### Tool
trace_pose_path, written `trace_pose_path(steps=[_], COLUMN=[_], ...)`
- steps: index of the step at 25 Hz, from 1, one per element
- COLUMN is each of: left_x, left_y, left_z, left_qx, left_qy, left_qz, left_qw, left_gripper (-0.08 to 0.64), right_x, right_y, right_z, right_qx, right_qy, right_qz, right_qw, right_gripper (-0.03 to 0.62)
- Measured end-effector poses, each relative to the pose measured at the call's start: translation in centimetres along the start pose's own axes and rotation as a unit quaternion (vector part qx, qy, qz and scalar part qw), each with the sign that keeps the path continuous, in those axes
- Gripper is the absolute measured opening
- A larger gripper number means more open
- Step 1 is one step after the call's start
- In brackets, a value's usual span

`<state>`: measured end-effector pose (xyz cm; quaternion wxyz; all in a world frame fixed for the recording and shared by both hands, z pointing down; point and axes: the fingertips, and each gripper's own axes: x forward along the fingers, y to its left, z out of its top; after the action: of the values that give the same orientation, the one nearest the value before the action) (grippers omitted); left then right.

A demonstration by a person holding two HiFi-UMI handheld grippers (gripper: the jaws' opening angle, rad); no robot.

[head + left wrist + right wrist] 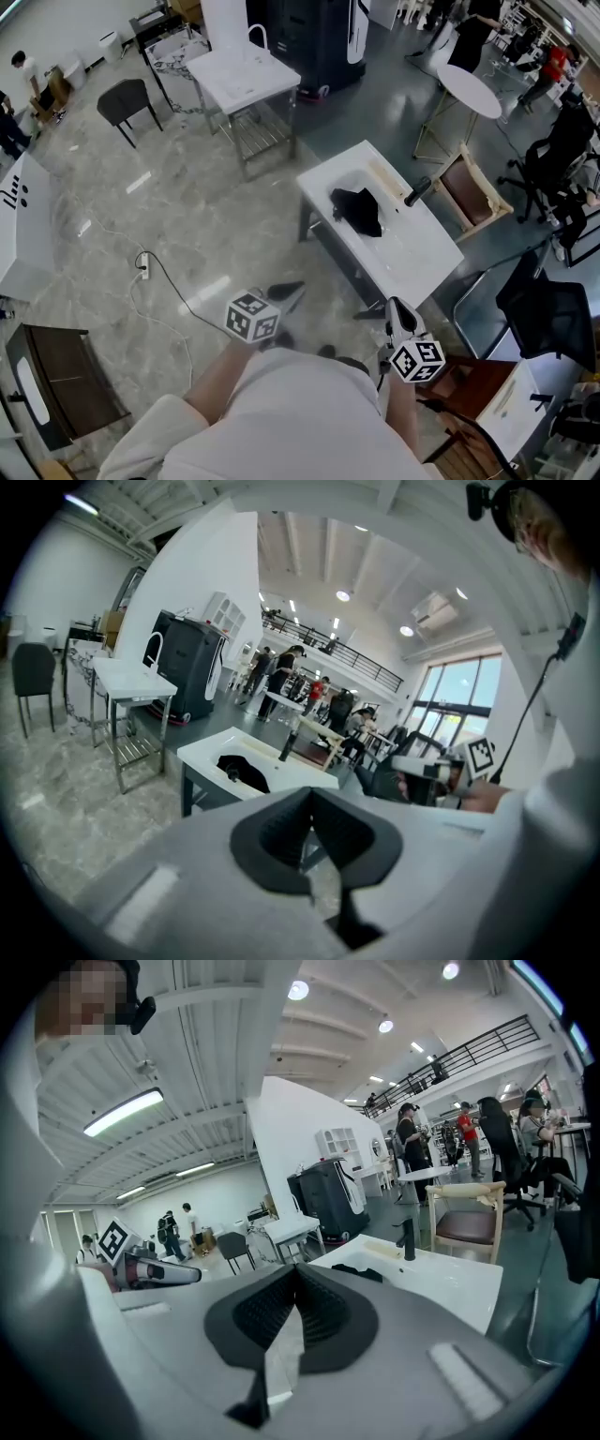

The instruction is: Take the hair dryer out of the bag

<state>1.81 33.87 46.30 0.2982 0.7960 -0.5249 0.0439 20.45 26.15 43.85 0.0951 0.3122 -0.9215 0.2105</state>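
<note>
Two pairs of tongs are held out ahead of the person's body at the lower centre of the head view, each carried on a forearm that emerges from a pale sleeve. The left tongs [289,292] are seen left of centre, beyond their marker cube, and are aimed up-frame and slightly to the right. The right tongs [394,307] sit at the lower right and are aimed up-frame as well. Both are tilted a little downward over the grey marble floor [187,206] and lie well apart from the white rectangular counter [412,253] in the middle of the frame. In the left gripper view the ribbed black pads of the left tongs are pressed together with nothing between them. The same is shown for the right tongs in the right gripper view. A crumpled black fabric bag [358,211] lies on the counter's upper-left part, near a black upright tap [417,192]. The hair dryer cannot be made out apart from the bag.
</note>
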Motion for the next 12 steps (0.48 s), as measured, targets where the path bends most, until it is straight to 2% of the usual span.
trace_pose_path(steps=[12], left_x=[-2.3], left_y=[3.2], left_z=[0.1], left_qx=[0.007], left_qy=[0.004], left_qz=[-0.011], left_qw=[0.9999], left_gripper=[-0.002], right_x=[2.5], right_y=[3.0], right_z=[-1.4], right_qx=[0.011], right_qy=[0.008], right_qz=[-0.021], right_qw=[1.0], right_gripper=[0.005])
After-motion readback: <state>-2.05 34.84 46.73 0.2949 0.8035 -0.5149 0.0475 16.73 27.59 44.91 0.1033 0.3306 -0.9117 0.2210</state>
